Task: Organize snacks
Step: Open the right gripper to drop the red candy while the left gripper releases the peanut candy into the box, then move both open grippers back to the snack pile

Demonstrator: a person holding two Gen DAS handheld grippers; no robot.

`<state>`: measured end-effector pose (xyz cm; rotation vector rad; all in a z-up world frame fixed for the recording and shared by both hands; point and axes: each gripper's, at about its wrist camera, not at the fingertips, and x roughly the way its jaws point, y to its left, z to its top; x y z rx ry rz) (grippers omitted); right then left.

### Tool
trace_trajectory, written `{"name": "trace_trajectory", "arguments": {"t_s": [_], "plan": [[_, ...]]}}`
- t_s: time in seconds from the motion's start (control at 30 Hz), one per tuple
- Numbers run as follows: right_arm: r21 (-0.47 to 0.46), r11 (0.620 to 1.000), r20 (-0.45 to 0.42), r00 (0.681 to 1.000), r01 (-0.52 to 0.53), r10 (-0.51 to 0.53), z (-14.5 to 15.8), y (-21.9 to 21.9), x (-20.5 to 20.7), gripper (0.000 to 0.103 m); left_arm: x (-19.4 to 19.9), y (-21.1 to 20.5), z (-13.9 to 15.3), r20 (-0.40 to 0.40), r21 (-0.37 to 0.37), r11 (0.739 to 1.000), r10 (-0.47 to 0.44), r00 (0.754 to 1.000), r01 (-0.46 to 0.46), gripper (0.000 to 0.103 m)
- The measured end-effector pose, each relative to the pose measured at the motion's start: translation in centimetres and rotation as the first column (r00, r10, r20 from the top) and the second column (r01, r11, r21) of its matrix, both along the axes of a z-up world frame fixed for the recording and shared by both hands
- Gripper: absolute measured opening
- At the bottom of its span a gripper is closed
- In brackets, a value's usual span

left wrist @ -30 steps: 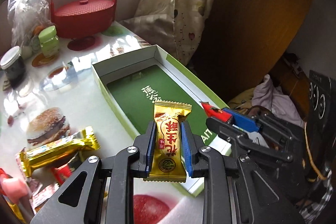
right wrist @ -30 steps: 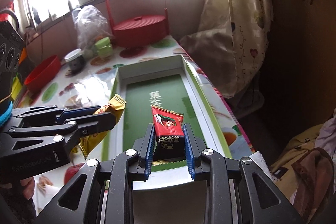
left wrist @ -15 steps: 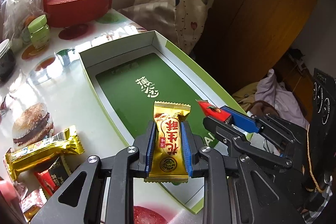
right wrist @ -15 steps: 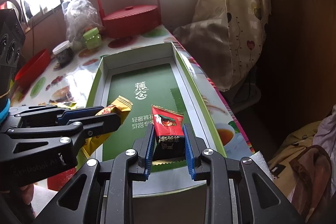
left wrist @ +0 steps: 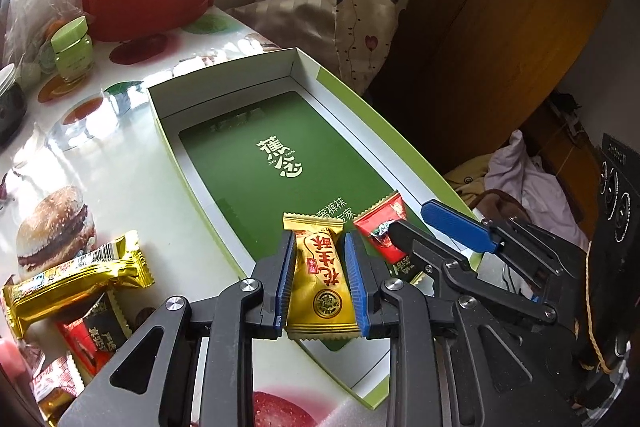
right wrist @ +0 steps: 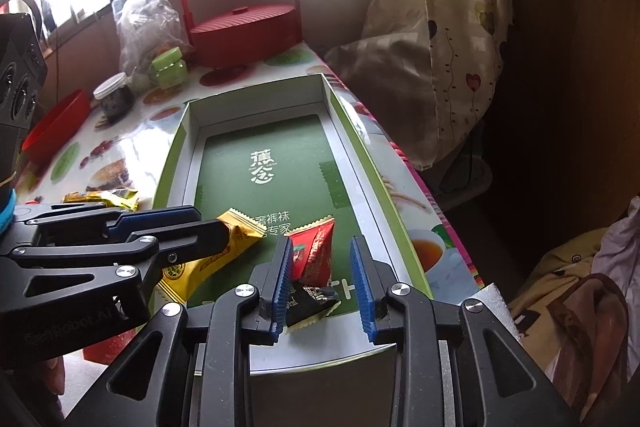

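Two snacks are being dropped into the green box that sits along the counter edge nearest the curtain.

To get this step done well, each candy should be let go only once it's low over the box floor, and the jaws should be spread fully before anything is pulled back, so the wrapper isn't dragged out over the near wall. The two candies are best kept side by side rather than stacked, since more wrapped snacks are waiting on the counter off the box's left side.

The left hand-held gripper is clamped narrow on the gold candy; the wrapper is pinched between both blue pads and is held tilted over the near end of the box, not yet lying on the floor as far as can be told.

The right hand-held gripper is caught mid-release: its jaws are opening, and the red candy is left between them. The wrapper leans against the left pad, while a clear gap is seen at the right pad, so it isn't really gripped. Its lower end looks to be resting on the box floor near the front wall, just beside the gold one.

A red basket and jars are parked at the far end of the counter, well apart.
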<state>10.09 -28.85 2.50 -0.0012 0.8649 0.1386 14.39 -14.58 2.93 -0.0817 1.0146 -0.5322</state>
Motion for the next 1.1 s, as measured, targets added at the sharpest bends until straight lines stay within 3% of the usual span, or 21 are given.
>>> {"name": "trace_trajectory", "arguments": {"t_s": [0.13,0.77,0.8,0.87,1.1], "plan": [[-0.005,1.0,0.002,1.0,0.007,-0.007,0.0,-0.1,-0.1,0.031,-0.4,0.3,0.5,0.01,-0.017,1.0,-0.003,1.0,0.003,0.033],[0.037,0.999,0.067,0.997,0.022,-0.025,2.8,0.9,-2.8,0.041,-3.9,4.6,3.4,0.09,-0.04,0.998,0.051,0.995,-0.048,0.034],[0.042,0.999,0.072,0.997,0.016,-0.019,3.0,1.2,-2.9,0.041,-4.3,5.1,3.5,0.096,-0.037,0.998,0.062,0.993,-0.059,0.035],[0.05,0.999,0.077,0.997,0.0,-0.004,3.3,1.8,-3.2,0.041,-4.7,6.0,3.6,0.101,-0.034,0.997,0.078,0.992,-0.075,0.05],[0.057,0.997,0.084,0.995,-0.05,0.045,3.6,4.0,-4.1,0.042,-6.2,9.1,3.8,0.114,-0.03,0.991,0.129,0.985,-0.127,0.052]]}}
